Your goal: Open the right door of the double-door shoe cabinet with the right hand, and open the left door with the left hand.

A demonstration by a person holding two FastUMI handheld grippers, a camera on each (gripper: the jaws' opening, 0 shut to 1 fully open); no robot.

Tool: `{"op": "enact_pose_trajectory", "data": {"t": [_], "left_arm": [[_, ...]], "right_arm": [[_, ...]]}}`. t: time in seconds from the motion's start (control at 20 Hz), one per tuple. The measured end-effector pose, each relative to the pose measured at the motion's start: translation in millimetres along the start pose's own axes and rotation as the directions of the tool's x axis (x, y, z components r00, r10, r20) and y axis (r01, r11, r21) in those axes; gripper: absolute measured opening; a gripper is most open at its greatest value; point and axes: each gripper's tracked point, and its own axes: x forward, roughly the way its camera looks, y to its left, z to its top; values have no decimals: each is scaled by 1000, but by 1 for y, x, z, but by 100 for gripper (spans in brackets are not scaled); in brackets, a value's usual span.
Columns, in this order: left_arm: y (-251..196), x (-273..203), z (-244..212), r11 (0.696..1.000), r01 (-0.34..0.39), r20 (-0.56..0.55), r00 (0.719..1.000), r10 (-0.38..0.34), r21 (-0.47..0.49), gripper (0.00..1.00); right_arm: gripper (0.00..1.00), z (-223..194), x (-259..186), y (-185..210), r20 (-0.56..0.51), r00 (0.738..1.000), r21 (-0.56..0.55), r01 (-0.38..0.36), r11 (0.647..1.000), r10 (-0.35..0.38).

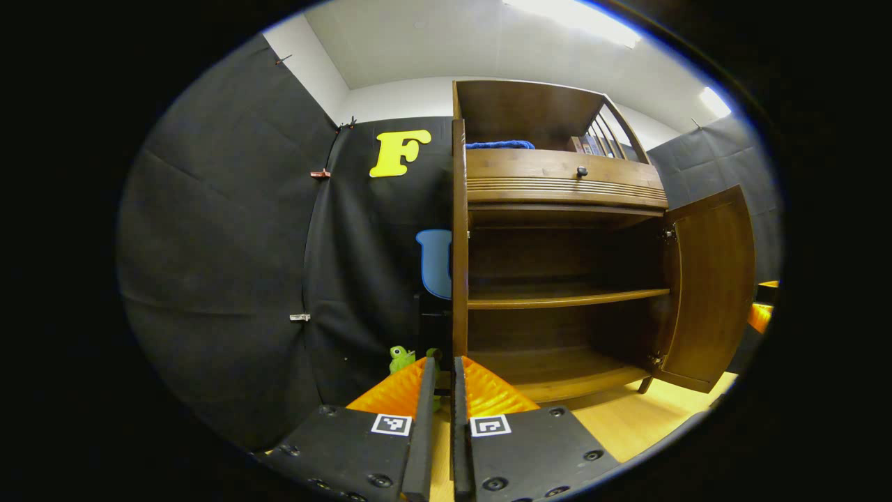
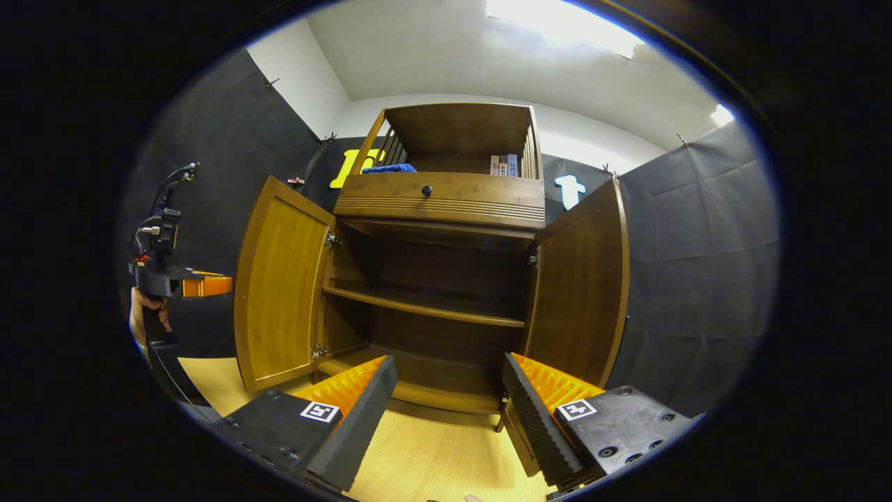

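Left gripper view: the left gripper (image 1: pixel 440 376) points at the shoe cabinet (image 1: pixel 557 181), its jaws nearly closed with only a thin gap between them. The left door (image 1: pixel 459 237) is seen edge-on as a narrow upright strip just above the fingertips; its lower edge appears to run into that gap, but I cannot tell whether both fingers press on it. The right door (image 1: pixel 711 286) stands swung wide open at the far right, hinged on the cabinet's right side. Inside, a middle shelf (image 1: pixel 564 298) and a bottom board are bare. Above the opening runs a drawer front with a small dark knob (image 1: pixel 581 171), and the top compartment holds a blue cloth (image 1: pixel 500 145) at left and some books (image 1: pixel 589 144) at right. A small green toy (image 1: pixel 401 358) sits on the floor left of the cabinet, near the black wall. Right gripper view: the right gripper (image 2: pixel 449 390) faces the cabinet front on, jaws wide open and holding nothing, over the light wooden floor (image 2: pixel 432 460). Both doors stand open, the left door (image 2: pixel 279 282) swung out to the left and the right door (image 2: pixel 582 279) to the right, exposing the shelf (image 2: pixel 425 307). At far left, the other gripper (image 2: pixel 181 282) is held by a hand (image 2: pixel 143 314), just beside the left door's outer edge.
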Motion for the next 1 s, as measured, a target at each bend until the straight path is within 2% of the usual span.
{"op": "enact_pose_trajectory", "data": {"t": [0.05,0.1,0.15,0.25,0.35,0.5,0.6,0.65,0.8,1.0], "left_arm": [[-16,-6,5,999,43,8,999,-43,-19,17],[-34,-12,13,995,94,18,995,-93,-40,12],[-52,-18,22,988,145,30,989,-143,-57,17],[-86,-23,34,970,233,51,972,-230,-72,16],[-108,-25,39,957,283,61,958,-279,-68,16],[-129,-25,44,950,307,76,950,-302,-63,42],[-150,-25,39,937,347,50,937,-345,-46,60],[-155,-23,35,931,363,40,931,-362,-33,70],[-162,-23,37,931,366,36,930,-366,11,97],[-164,-20,34,923,384,24,923,-384,0,96]], "right_arm": [[97,0,1,-1,2,1000,-5,7,1000,-7],[97,2,3,-1,3,1000,-6,14,1000,-14],[97,2,6,-1,3,1000,-5,21,1000,-21],[97,3,6,1,-2,1000,8,30,1000,-30],[97,6,6,5,0,1000,19,31,999,-31],[97,12,6,5,5,999,17,38,999,-38],[95,17,5,5,12,999,14,45,999,-45],[97,19,5,5,15,999,12,47,999,-47],[97,24,5,5,25,998,7,51,999,-52],[97,29,6,6,37,998,4,52,999,-52]]}}
